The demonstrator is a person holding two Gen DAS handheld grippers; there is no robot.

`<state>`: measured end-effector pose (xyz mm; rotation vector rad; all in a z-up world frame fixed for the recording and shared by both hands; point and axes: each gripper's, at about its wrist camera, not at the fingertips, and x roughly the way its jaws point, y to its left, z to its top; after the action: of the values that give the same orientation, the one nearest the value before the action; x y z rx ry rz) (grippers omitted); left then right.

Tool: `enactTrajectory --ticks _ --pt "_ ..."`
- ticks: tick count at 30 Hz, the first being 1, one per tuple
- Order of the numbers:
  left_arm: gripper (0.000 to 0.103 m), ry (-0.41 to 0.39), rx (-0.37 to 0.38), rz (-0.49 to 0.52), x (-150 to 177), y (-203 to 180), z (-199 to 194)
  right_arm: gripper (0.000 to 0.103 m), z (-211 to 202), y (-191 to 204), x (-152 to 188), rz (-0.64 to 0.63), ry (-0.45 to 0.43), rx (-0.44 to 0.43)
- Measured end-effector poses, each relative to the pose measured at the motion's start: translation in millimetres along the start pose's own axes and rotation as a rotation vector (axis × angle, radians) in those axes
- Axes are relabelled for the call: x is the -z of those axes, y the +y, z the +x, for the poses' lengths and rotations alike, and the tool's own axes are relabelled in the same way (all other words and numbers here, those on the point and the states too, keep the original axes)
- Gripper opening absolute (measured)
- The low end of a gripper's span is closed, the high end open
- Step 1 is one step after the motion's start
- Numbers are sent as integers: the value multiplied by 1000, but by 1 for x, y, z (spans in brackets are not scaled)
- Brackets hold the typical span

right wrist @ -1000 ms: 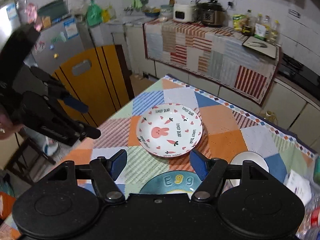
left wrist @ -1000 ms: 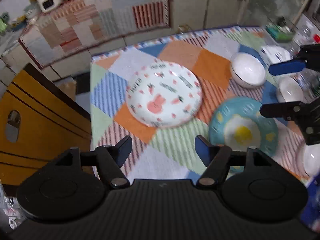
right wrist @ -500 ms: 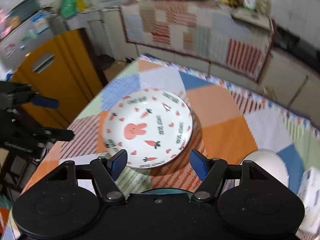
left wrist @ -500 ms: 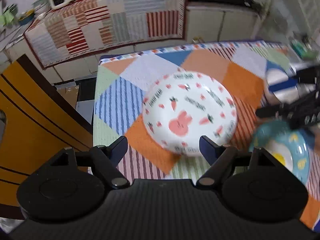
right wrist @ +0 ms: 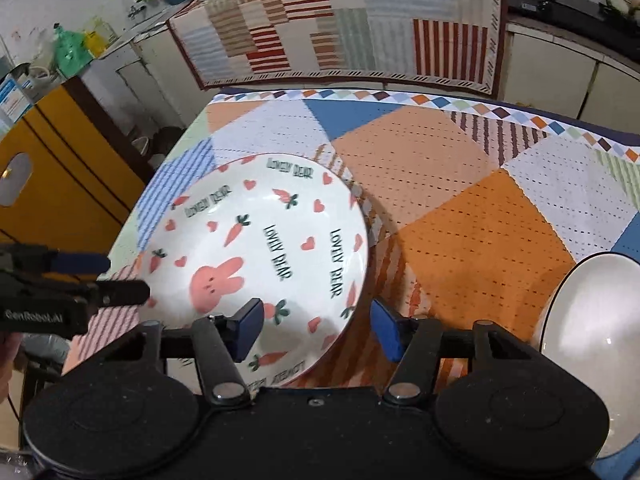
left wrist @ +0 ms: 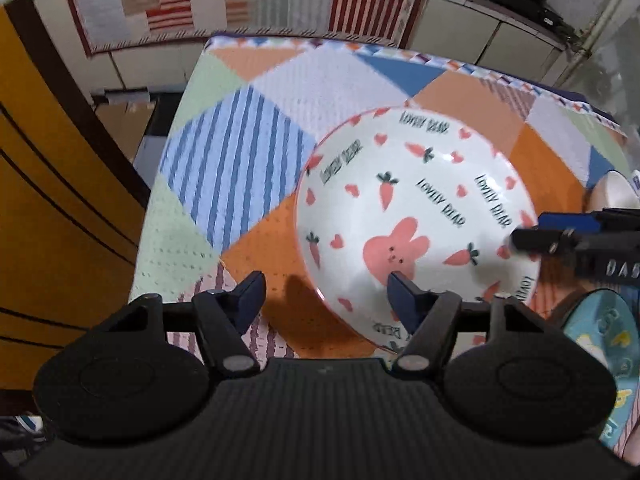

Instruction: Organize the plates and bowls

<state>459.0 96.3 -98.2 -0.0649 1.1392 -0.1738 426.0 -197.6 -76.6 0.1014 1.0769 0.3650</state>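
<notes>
Both grippers, left (left wrist: 326, 294) and right (right wrist: 316, 320), angled down, jaws closing, unclamped astride rabbit plate (left wrist: 416, 216) rim.

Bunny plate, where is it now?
The white round bunny-and-carrot plate lies on the patchwork tablecloth near its left edge, between both tongs, left of the plain white bowl.

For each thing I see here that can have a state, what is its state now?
rabbit plate: right way up, flat on the patchwork cloth, empty, not gripped.
white bowl: right way up, empty, on the cloth beside the plate.
teal egg plate: on the cloth, only partly in view.
left gripper: open, jaws just closing, straddling the rabbit plate's rim.
right gripper: open, jaws just closing, straddling the opposite rim.
</notes>
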Motion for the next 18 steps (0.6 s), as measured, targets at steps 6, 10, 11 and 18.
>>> enactTrajectory --ticks 6,10,11,18 --pt "45 -4 7 -67 4 15 14 25 9 -20 6 111 -73 -5" --pt "24 -2 85 -125 3 20 19 23 20 -24 7 94 -64 -25" --pt "22 1 95 -131 3 19 21 23 23 -24 8 94 -58 -28" --pt "19 -16 119 -208 10 19 23 21 31 -24 13 71 -86 -74"
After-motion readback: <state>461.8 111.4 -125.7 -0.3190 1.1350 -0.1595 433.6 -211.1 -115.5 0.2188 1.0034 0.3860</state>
